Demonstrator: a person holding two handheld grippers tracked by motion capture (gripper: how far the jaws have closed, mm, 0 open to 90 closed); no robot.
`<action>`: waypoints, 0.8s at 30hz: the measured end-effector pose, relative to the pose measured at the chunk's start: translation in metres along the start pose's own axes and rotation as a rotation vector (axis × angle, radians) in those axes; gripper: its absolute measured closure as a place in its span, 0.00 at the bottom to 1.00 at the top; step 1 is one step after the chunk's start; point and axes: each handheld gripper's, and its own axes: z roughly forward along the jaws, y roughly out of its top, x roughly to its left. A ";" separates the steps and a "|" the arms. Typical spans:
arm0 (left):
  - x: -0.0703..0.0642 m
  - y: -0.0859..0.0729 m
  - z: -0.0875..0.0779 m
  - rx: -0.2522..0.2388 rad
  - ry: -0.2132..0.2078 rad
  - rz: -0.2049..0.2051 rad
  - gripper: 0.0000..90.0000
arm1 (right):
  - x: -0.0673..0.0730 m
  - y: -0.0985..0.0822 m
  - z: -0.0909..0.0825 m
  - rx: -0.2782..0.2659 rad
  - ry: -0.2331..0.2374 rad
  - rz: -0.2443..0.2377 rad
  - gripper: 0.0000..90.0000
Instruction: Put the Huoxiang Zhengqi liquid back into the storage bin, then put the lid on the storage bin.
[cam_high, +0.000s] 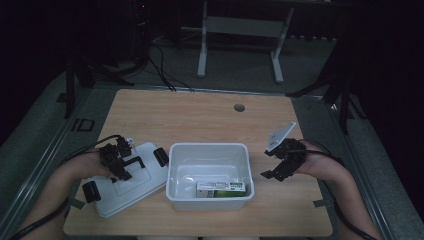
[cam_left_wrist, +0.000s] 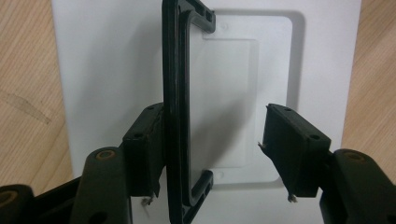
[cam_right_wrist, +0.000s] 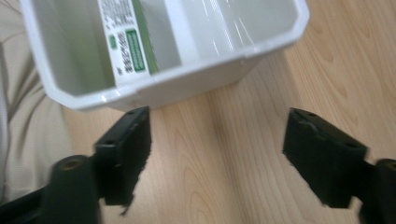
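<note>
Here the right hand-held gripper (cam_high: 278, 167) gapes empty beside the bin's (cam_high: 209, 200) rim, the left (cam_high: 121, 165) half-open astride the lid handle (cam_left_wrist: 180, 116).

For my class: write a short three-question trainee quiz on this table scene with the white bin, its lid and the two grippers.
1. True or false: the white bin is empty.
2. What stands between the left gripper jaws? A) the lid's black handle B) a cable C) the boxed item
3. On which side of the bin does the white lid lie in the high view?

Key:
1. False: a green-and-white box lies inside.
2. A; one pad touches it, the other stands apart.
3. Left, flat on the wooden table; the right gripper, open, is on the bin's right.
</note>
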 end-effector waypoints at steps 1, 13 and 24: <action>0.000 0.000 0.001 -0.003 0.004 0.003 0.46 | -0.001 -0.003 0.002 0.003 -0.001 0.008 0.23; 0.006 -0.001 0.002 -0.039 0.047 0.004 0.73 | -0.010 -0.034 0.031 0.096 -0.014 0.035 0.21; 0.006 -0.003 -0.002 -0.067 0.018 0.020 0.94 | -0.011 -0.040 0.047 0.141 0.005 0.052 0.21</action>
